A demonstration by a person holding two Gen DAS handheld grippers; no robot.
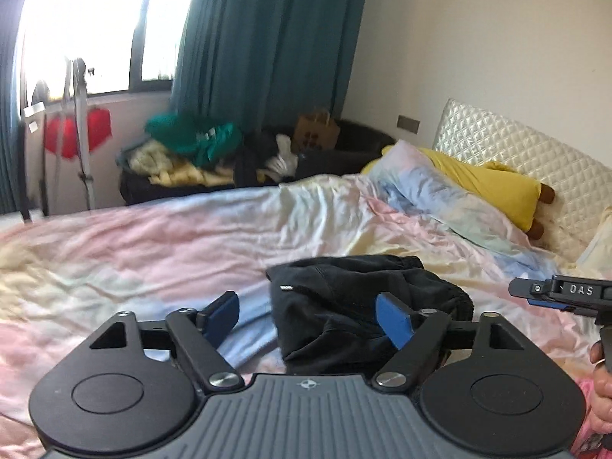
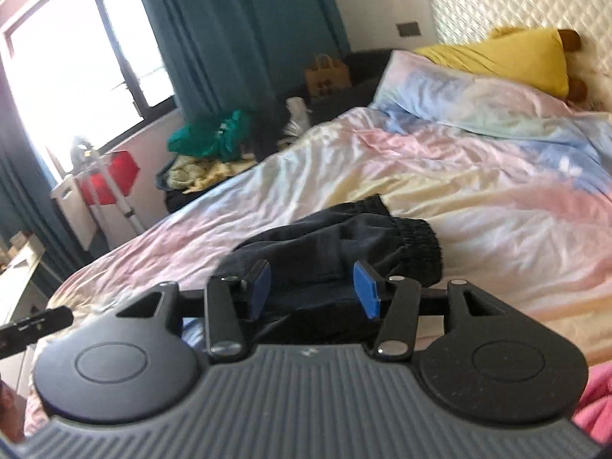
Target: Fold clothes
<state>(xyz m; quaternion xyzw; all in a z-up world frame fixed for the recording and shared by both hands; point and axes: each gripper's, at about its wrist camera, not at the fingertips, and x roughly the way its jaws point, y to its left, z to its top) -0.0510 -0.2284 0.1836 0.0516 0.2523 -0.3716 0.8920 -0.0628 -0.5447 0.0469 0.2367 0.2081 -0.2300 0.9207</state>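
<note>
Ample bare bedspread beyond garment.

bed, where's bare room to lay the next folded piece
The bed sheet is bare left of the black garment, out to the window-side edge. A second free strip lies between the garment and the pastel pillow. It is crowded at the headboard, with the yellow pillow, and off the far edge, where the clothes pile sits.

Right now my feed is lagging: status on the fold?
Left tool open, right tool open. Black shorts bunched on the bedsheet, unheld. Nothing in the way.
</note>
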